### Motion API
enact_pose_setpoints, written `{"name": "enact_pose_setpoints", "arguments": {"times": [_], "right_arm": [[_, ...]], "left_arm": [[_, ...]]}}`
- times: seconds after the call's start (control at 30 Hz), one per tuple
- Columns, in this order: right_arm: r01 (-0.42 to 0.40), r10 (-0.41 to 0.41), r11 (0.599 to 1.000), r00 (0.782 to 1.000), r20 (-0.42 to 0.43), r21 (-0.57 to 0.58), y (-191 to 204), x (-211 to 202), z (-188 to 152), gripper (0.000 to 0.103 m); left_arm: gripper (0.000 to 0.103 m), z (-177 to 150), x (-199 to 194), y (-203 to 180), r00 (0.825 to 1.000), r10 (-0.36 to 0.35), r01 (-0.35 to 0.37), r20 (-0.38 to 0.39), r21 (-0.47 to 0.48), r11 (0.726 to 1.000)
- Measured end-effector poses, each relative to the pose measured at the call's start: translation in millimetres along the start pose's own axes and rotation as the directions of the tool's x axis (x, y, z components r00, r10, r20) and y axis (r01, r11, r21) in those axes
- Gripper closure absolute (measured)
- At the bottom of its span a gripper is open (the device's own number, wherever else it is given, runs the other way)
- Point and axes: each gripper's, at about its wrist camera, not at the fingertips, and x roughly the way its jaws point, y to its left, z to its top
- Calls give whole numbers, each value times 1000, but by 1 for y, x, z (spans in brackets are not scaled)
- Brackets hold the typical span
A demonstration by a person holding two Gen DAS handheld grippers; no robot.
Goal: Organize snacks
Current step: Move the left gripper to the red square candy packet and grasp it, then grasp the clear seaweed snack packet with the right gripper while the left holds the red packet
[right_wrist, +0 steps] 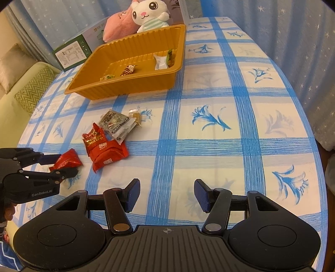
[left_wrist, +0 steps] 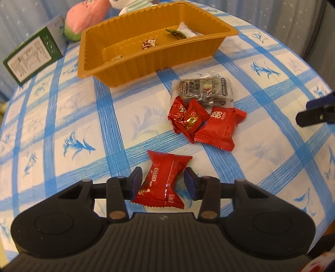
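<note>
- The left gripper (left_wrist: 163, 181) is down at the tablecloth (left_wrist: 104, 117), its blue pads either side of a red snack packet (left_wrist: 162, 182) that lies flat on the cloth.
- The left pad looks to be touching the packet's pinched waist, but there is a sliver of cloth between the packet and the right pad — so the jaws straddle it rather than clamp it.
- From the right wrist view the same packet (right_wrist: 68, 160) sits between the left gripper's fingers (right_wrist: 60, 165), low at the left edge.
- The right gripper (right_wrist: 166, 194) hangs over bare cloth, jaws apart, nothing between them.
- Just beyond the straddled packet is a small heap: two crinkled red sweets (left_wrist: 186, 119), a larger red packet (left_wrist: 219, 127) overlapping them, and a pair of clear grey-printed sachets (left_wrist: 203, 89) behind.
- A small clear-wrapped amber sweet (right_wrist: 136, 116) lies just beside the sachets.
- Further back stands the orange ribbed tray (left_wrist: 100, 62) — already inside it are a white packet (right_wrist: 161, 61), a green-wrapped piece (right_wrist: 170, 55) beside that, a brown-striped sweet (right_wrist: 127, 70) near the middle, and one more at the near corner (right_wrist: 107, 77).
- Behind the tray: a green-and-white box (left_wrist: 33, 54), a pink plush (left_wrist: 88, 16) and a white bunny toy (right_wrist: 149, 14).
</note>
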Motion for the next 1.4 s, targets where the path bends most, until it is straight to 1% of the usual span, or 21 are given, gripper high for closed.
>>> {"name": "enact_pose_setpoints", "arguments": {"times": [0.07,0.1,0.13,0.2,0.27,0.37,0.5,0.67,0.8,0.87,0.93,1.0,1.1,1.4], "right_arm": [[-1,1,1000,1000,-1,0,0,1,1,46],[-1,1,1000,1000,-1,-1,1,1,1,46],[-2,2,1000,1000,-1,-1,0,1,1,46],[-6,6,1000,1000,0,-5,2,2,2,46],[-13,13,1000,1000,-1,-14,5,4,3,46],[-30,30,999,1000,1,-40,11,8,7,46],[-80,83,990,996,24,-112,20,12,13,46],[-133,149,961,988,45,-243,33,21,31,46],[-149,179,927,982,58,-344,44,29,45,46],[-158,193,913,980,56,-376,49,34,52,48],[-167,203,899,978,48,-404,53,40,58,56],[-167,203,886,979,37,-432,58,47,63,59],[-162,196,870,980,25,-466,63,57,69,61],[-175,187,824,982,-32,-538,73,83,77,62]], "left_arm": [[64,0,1,4,1000,-18,18,-2,-32,999],[71,0,1,6,1000,-28,28,-1,-48,998],[75,0,1,8,999,-42,42,0,-67,997],[76,0,0,10,999,-44,44,5,-88,995],[78,-1,-1,10,999,-30,31,16,-92,995],[79,-3,-5,14,999,-19,22,29,-121,992],[79,-4,-13,24,999,9,-1,47,-167,986],[79,-4,-22,41,997,59,-46,48,-230,972],[79,-8,-27,56,994,95,-78,47,-279,957],[79,-10,-30,63,993,113,-94,46,-301,949],[79,-13,-33,70,991,124,-104,43,-319,942],[79,-16,-34,75,990,137,-117,39,-334,935],[79,-20,-36,82,988,149,-128,35,-354,926],[79,-24,-37,90,987,161,-141,22,-379,915]]}}
